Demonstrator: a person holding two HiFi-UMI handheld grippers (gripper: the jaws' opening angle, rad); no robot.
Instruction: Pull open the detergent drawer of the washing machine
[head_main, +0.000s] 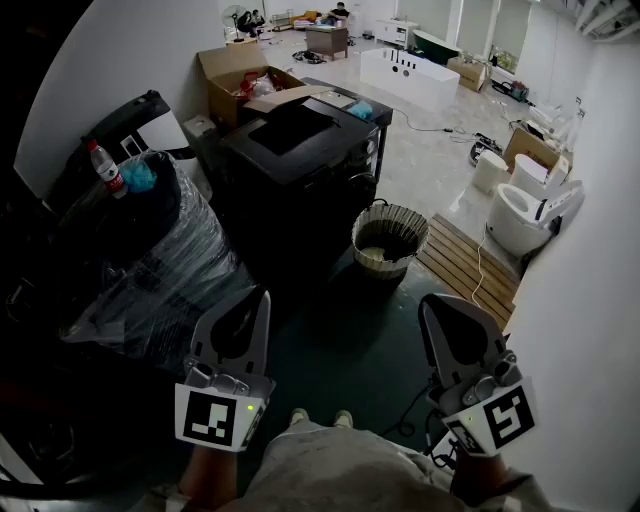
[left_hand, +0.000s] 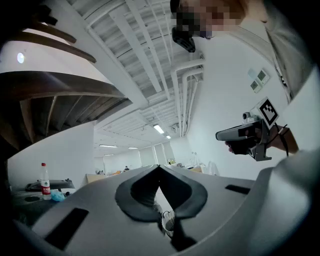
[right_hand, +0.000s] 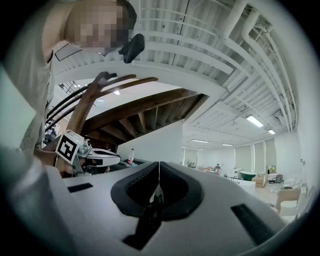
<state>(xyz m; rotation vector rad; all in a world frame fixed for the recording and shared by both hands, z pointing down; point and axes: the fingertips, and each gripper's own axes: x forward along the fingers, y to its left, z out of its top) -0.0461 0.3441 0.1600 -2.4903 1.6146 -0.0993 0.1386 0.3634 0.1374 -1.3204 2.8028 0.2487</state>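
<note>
I cannot make out a detergent drawer in any view. A black box-shaped appliance stands a few steps ahead in the head view. Both grippers are held low and close to the body, level, pointing towards it and well short of it. My left gripper is shut with nothing between its jaws; in its own view the tips meet. My right gripper is shut and empty as well, its tips touching. Each gripper view catches the other gripper to the side: the right gripper and the left gripper.
A plastic-wrapped bulk with a water bottle on top stands at the left. A woven basket and a slatted wooden board lie ahead on the right, with a white toilet beyond. An open cardboard box sits behind the appliance.
</note>
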